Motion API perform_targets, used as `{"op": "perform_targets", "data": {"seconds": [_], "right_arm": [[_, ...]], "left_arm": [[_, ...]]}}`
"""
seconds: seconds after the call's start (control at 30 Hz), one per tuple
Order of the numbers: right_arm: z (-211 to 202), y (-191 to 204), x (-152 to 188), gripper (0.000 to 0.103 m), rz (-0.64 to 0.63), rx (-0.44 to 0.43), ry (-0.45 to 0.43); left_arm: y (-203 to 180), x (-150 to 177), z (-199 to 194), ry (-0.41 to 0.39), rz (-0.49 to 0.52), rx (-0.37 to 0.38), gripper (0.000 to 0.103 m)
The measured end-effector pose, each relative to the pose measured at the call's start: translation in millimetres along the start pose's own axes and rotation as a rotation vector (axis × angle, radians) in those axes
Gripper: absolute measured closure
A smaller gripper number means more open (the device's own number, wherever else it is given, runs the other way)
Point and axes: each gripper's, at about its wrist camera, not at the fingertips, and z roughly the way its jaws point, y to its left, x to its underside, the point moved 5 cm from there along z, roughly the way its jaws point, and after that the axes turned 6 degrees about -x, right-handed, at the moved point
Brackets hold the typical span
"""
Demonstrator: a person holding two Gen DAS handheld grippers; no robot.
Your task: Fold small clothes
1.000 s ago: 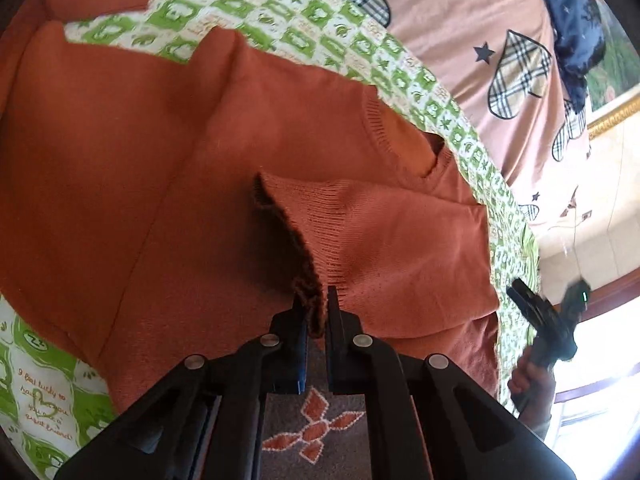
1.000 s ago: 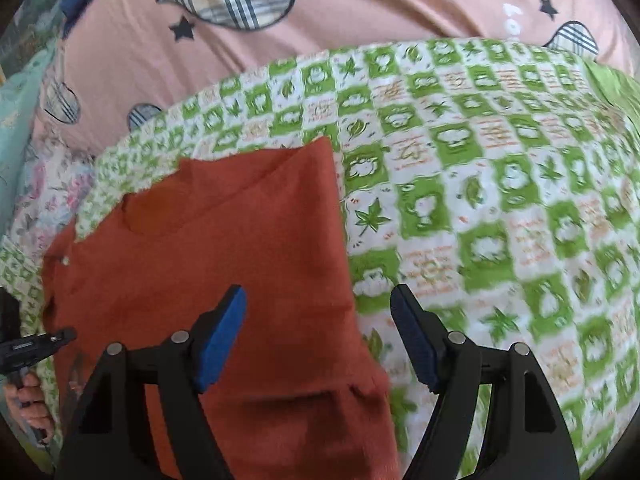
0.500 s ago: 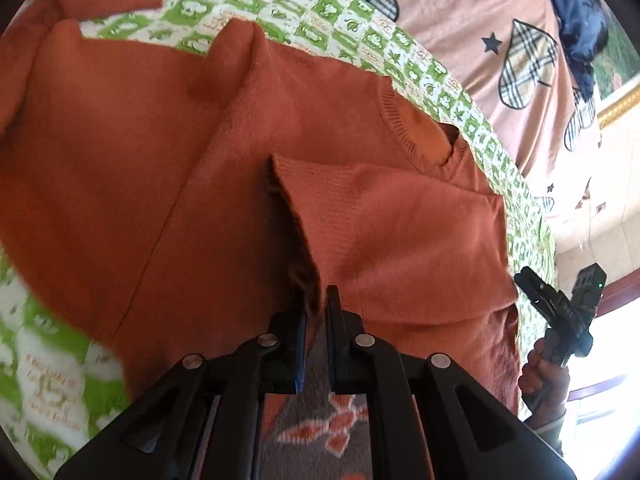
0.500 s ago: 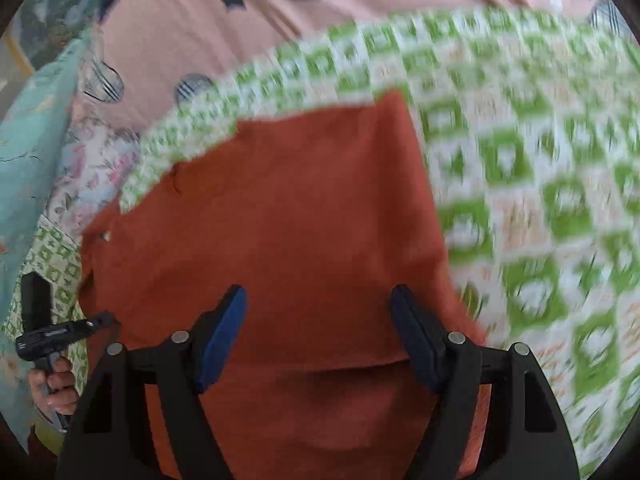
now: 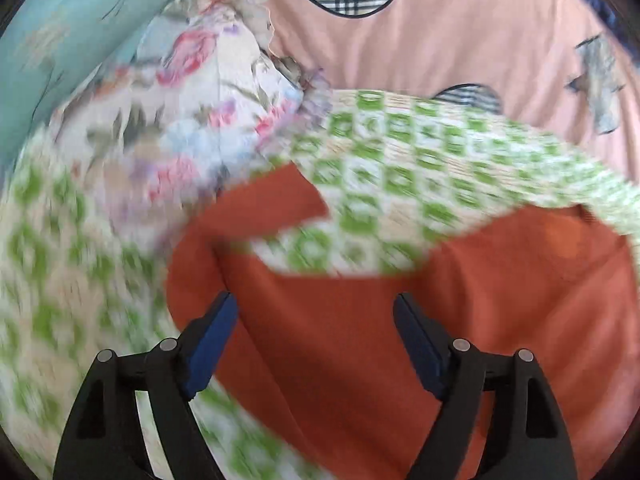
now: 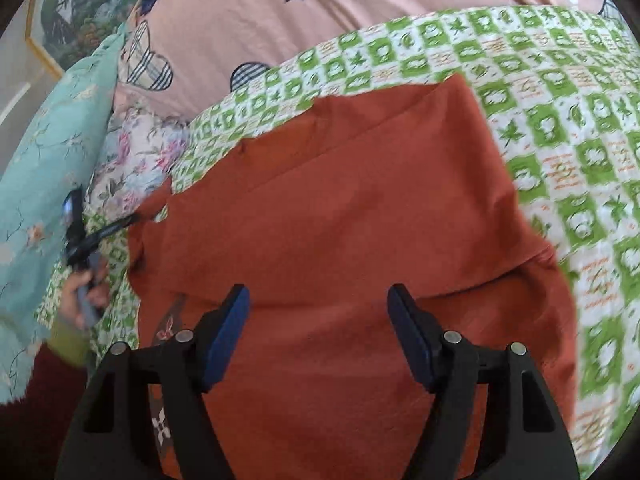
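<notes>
A rust-orange knit sweater (image 6: 352,220) lies flat on a green-and-white checked blanket (image 6: 560,100), with one sleeve folded across its body. My right gripper (image 6: 318,336) is open and empty above the sweater's lower part. The left gripper also shows in the right wrist view (image 6: 86,236), at the sweater's left edge, held in a hand. In the blurred left wrist view the left gripper (image 5: 316,336) is open and empty over the sweater (image 5: 400,340), whose other sleeve (image 5: 264,208) lies stretched out ahead on the blanket (image 5: 400,184).
A pink bedcover with plaid hearts (image 6: 360,20) lies behind the blanket. A floral pillow (image 5: 180,112) and a teal pillow (image 6: 48,152) sit at the left. A framed picture (image 6: 68,12) hangs at the far left.
My left gripper has let go of the sleeve cuff, opened, and swung left toward the other sleeve. My right gripper has moved further over the sweater, still open.
</notes>
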Motion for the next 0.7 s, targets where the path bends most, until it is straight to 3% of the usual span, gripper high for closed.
{"op": "perform_targets", "data": {"seconds": [0.13, 0.2, 0.27, 0.3, 0.33, 0.37, 0.4, 0.53, 0.7], "right_arm": [[8.8, 5.8, 13.5, 0.031, 0.004, -0.003, 0.052], [14.0, 4.6, 17.7, 0.031, 0.014, 0.007, 0.072], [16.5, 1.6, 21.6, 0.031, 0.025, 0.021, 0.083], [14.7, -1.6, 25.0, 0.031, 0.030, 0.026, 0.085], [16.3, -2.9, 25.9, 0.031, 0.035, 0.029, 0.087], [17.7, -4.1, 27.0, 0.031, 0.042, 0.032, 0.089], [18.6, -4.4, 26.4, 0.031, 0.045, 0.032, 0.089], [17.9, 2.7, 24.8, 0.031, 0.031, 0.012, 0.073], [12.5, 13.2, 25.1, 0.031, 0.019, -0.019, 0.057]], "left_arm": [[-3.0, -19.8, 65.5, 0.083, 0.070, -0.059, 0.021], [2.0, -24.1, 95.6, 0.114, 0.087, -0.145, 0.021], [9.7, -30.5, 116.9, 0.129, 0.065, -0.147, 0.021], [14.0, -32.6, 125.6, 0.144, 0.043, -0.138, 0.025], [17.1, -34.8, 132.9, 0.157, 0.019, -0.097, 0.048], [18.1, -36.9, 137.6, 0.170, -0.007, -0.018, 0.064], [19.5, -39.7, 136.6, 0.172, -0.034, 0.031, 0.101], [17.9, -43.4, 107.8, 0.121, -0.076, 0.119, 0.103], [-9.6, -33.1, 18.9, -0.016, -0.073, 0.301, 0.103]]}}
